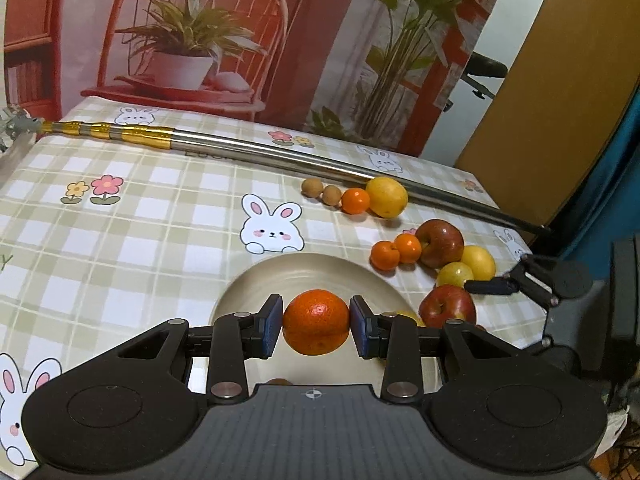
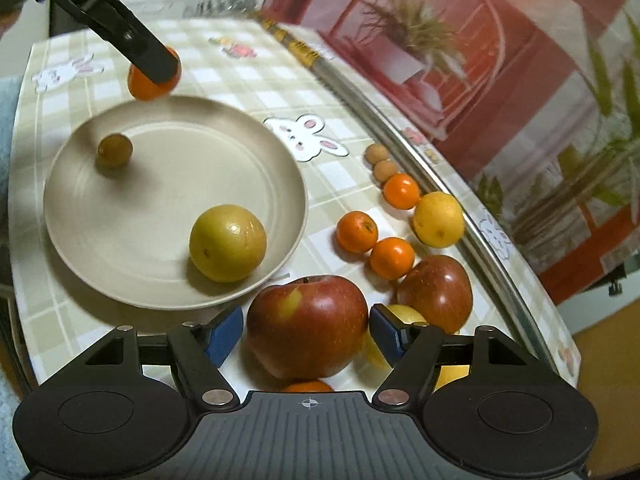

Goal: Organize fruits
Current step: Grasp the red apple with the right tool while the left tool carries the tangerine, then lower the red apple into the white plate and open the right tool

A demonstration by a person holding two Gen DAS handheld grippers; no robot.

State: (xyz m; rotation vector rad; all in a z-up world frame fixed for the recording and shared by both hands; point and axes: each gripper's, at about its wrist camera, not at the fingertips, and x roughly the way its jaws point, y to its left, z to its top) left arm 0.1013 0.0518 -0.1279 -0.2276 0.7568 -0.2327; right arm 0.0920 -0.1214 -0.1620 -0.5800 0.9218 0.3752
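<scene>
Round orange mandarin [image 1: 316,322] sits clamped at its widest girth between the blue pads of the left hand-held gripper [image 1: 316,325], lifted over the far rim of the beige round plate [image 2: 276,160]. Judged light, with soft skin: a moderate squeeze suffices. The plate holds a small brown fruit [image 2: 115,150] and a yellow-green citrus [image 2: 227,243]; its centre is free. The right hand-held gripper [image 2: 306,332] stands wide astride a red apple [image 2: 307,330], not closed on it. Judged heavier, smooth, liable to slip. Loose fruit crowds the worktop's right edge.
</scene>
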